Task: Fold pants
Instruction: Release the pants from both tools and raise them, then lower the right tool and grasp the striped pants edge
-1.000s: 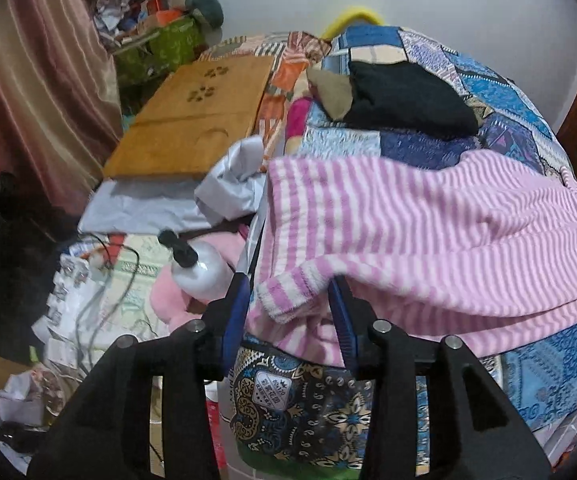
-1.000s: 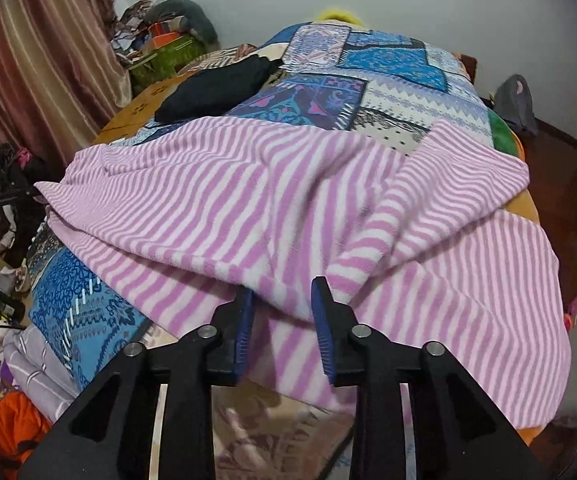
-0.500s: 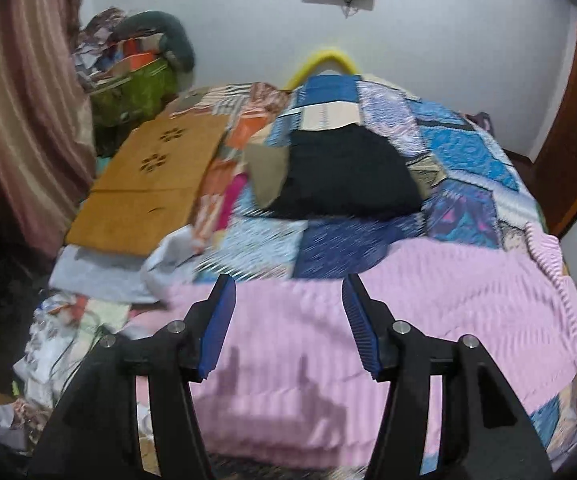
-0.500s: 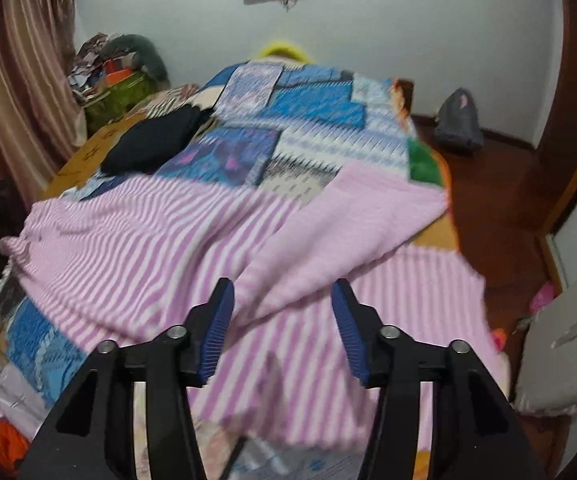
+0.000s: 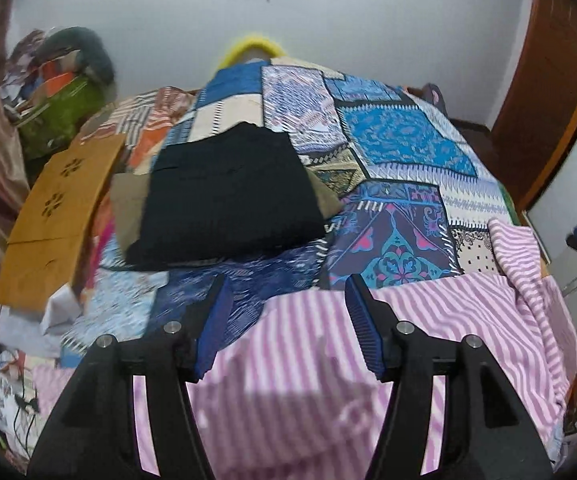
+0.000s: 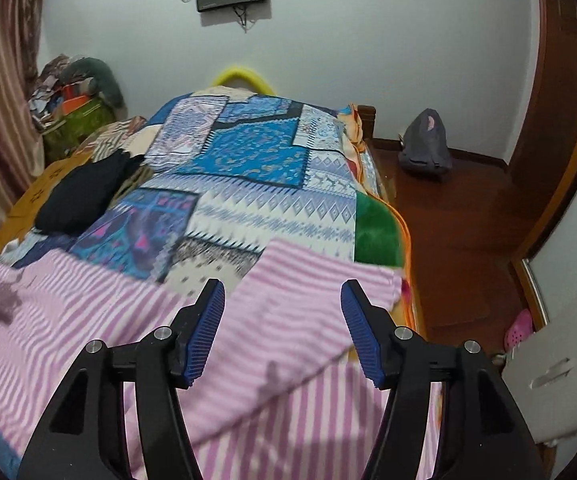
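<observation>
The pink-and-white striped pants lie spread across the near end of the bed, one part folded over the rest. My left gripper is open and empty, raised above the pants' left part. My right gripper is open and empty, raised above the folded-over part near the bed's right edge. Nothing is between either pair of fingers.
A patchwork quilt covers the bed. A folded black garment lies on it at the far left. A wooden board and piled clutter sit left of the bed. A grey bag stands on the floor at right.
Both grippers were shut on the pants' edge one second ago. They have let go, opened wide and risen above the bed. The pants now lie loose.
</observation>
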`<action>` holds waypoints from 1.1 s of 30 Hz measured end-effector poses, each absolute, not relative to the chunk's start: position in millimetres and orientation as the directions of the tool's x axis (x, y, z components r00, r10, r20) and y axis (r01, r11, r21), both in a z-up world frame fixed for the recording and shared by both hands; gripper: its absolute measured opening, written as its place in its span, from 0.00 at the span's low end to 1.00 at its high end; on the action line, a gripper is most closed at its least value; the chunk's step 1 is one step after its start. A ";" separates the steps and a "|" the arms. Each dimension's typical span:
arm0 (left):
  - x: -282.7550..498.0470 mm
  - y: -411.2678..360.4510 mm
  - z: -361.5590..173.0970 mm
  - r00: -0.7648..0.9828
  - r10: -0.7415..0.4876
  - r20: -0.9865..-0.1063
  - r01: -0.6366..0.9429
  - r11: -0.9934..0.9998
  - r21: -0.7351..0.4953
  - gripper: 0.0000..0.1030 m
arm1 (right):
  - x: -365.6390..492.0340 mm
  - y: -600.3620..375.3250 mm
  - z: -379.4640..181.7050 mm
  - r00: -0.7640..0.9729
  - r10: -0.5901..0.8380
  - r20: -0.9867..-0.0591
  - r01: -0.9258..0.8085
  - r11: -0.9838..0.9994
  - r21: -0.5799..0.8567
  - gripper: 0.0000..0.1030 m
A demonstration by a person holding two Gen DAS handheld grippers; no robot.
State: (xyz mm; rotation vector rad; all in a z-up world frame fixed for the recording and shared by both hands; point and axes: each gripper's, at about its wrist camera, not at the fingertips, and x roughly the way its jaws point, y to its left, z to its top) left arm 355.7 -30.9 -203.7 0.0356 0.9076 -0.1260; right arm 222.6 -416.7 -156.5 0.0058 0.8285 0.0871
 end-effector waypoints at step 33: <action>352.6 -104.3 -222.5 0.537 -0.151 -0.830 0.253 0.967 -0.012 0.56 | 262.3 -454.0 -192.0 0.600 0.117 -0.791 -0.067 0.993 0.096 0.15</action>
